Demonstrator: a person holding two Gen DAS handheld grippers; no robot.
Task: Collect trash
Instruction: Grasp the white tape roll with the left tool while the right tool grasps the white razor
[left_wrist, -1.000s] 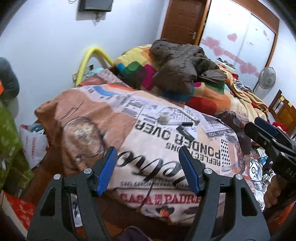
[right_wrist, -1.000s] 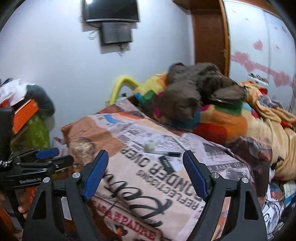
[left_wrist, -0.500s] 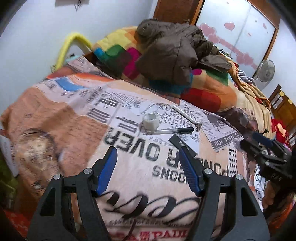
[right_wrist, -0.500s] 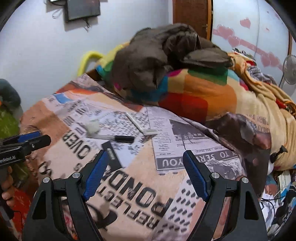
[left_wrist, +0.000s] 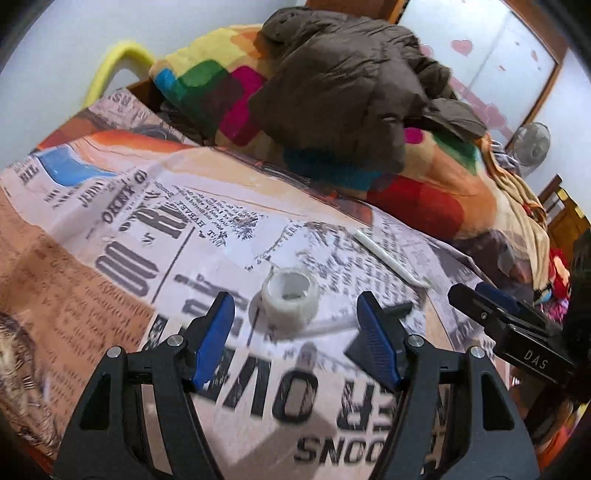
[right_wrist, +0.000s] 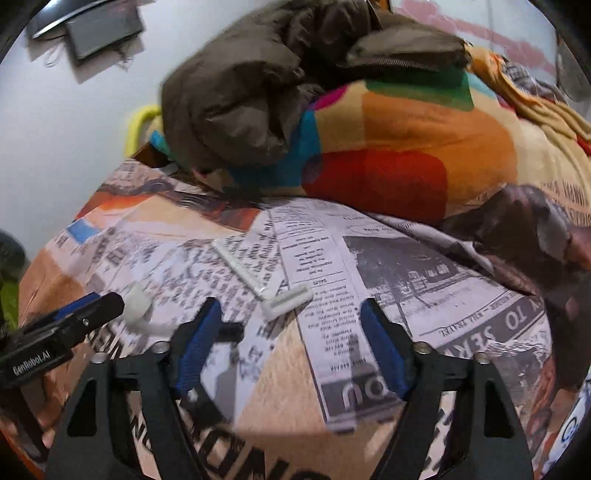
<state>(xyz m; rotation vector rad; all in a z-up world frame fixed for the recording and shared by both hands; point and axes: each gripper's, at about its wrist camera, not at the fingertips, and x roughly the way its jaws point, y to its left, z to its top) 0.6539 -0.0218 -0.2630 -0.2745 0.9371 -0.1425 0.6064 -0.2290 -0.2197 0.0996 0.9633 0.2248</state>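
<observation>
white trash: tape roll (left_wrist: 290, 302), razor (right_wrist: 258, 278), pen (right_wrist: 173, 326), all lying on the bed sheet (left_wrist: 110, 236)
sheet: newsprint-pattern fabric, soft, some wrinkles
tape roll: upright on its flat side, hollow core facing up, just ahead of the left gripper (left_wrist: 295, 332) and roughly centred on its gap
razor: white disposable, handle running away, head toward the camera, just ahead of the right gripper (right_wrist: 290, 339) and a bit left of centre
pen: clear barrel, dark cap, lying between roll and razor, partly hidden behind the inner finger in each wrist view
dark strip: flat black piece (left_wrist: 364, 350) by the left gripper's right finger, what it is unclear
left fingers: spread wide, nothing between them
right fingers: spread wide, nothing between them
background: brown jacket (left_wrist: 351, 81) on a colour-block blanket (right_wrist: 399, 155), well apart from the trash
step: approach, nothing picked up yet, judged from empty fingers and all items on the sheet
next, left: likely lower around the roll and close across its outer wall
next, right: likely shift left, line the fingers across the razor, close low
risk: razor is thin and flat, fingers may pinch sheet with it
bin: none visible in either view
</observation>
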